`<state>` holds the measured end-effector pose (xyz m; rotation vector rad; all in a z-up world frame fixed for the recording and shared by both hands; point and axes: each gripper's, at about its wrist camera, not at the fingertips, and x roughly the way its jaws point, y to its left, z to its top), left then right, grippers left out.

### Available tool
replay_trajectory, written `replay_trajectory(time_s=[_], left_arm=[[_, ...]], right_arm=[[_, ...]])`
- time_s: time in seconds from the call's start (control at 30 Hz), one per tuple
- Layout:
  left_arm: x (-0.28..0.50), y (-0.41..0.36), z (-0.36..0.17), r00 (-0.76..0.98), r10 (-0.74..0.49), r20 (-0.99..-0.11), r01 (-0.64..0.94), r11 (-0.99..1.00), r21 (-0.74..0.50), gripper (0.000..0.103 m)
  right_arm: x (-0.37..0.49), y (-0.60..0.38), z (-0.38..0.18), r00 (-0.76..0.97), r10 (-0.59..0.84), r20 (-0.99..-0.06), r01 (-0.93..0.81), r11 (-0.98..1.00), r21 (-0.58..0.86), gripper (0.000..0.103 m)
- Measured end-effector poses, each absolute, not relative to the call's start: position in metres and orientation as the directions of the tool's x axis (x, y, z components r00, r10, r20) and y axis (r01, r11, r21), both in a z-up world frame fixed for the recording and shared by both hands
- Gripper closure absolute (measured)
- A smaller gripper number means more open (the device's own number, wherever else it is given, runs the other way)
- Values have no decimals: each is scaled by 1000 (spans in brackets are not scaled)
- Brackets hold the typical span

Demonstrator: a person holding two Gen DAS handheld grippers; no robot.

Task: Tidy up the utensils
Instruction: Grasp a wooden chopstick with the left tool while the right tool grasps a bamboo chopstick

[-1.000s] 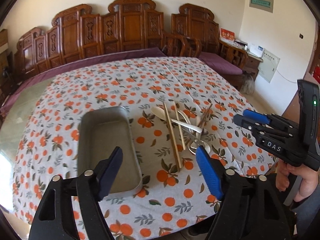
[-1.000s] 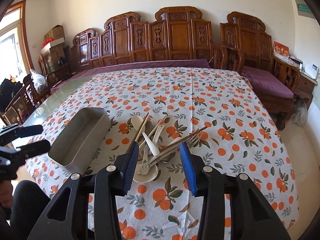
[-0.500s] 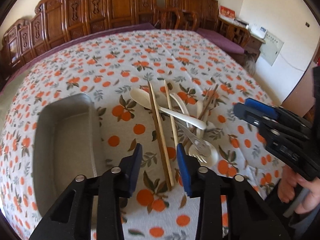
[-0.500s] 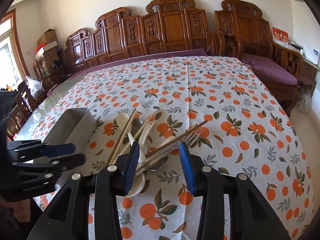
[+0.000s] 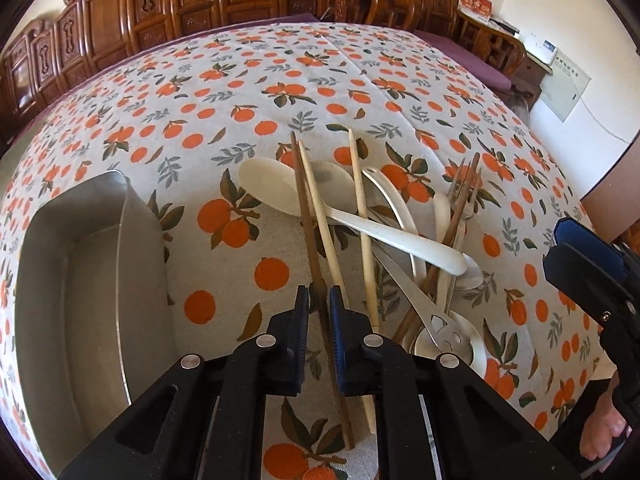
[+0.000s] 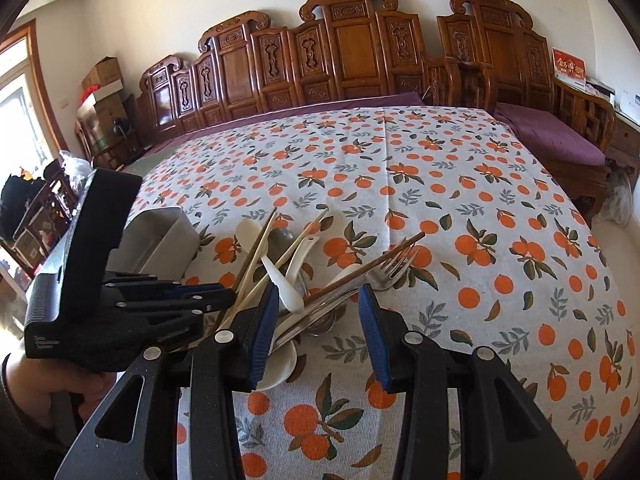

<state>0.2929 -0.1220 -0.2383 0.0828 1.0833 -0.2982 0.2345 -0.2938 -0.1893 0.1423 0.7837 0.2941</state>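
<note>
A pile of utensils lies on the orange-print tablecloth: chopsticks, white spoons [image 5: 352, 224], a metal fork [image 5: 464, 196] and a slotted metal spoon [image 5: 436, 324]. My left gripper [image 5: 319, 300] is shut on a dark brown chopstick [image 5: 306, 216] near its lower end. A grey metal tray [image 5: 80, 280] lies to its left, empty. My right gripper [image 6: 316, 304] is open, low over the near end of the pile, above another brown chopstick [image 6: 368, 268] and the fork [image 6: 394, 266]. The left gripper [image 6: 208, 298] also shows in the right wrist view.
The round table's tablecloth [image 6: 440, 184] spreads far behind and to the right of the pile. Carved wooden chairs [image 6: 352, 44] and a bench with a purple cushion [image 6: 552, 136] ring the far side. The table edge runs close below both grippers.
My left gripper moved forward and down onto the pile and closed on the dark brown chopstick. My right gripper moved closer to the pile and stayed open.
</note>
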Motion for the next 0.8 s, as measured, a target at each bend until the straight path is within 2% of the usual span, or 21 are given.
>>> replay_trajectory(time_s=[0.2, 0.6, 0.8], left_arm=[[294, -114, -242, 413, -201, -888, 260, 961, -97, 97], [250, -90, -194, 486, -300, -821, 299, 940, -167, 99], [244, -72, -179, 516, -345, -784, 300, 930, -212, 99]], right_arm=[[234, -286, -189, 663, 321, -677, -224, 947, 229, 59], [243, -255, -193, 629, 353, -693, -261, 935, 239, 59], [247, -240, -198, 613, 352, -708, -281, 934, 221, 63]])
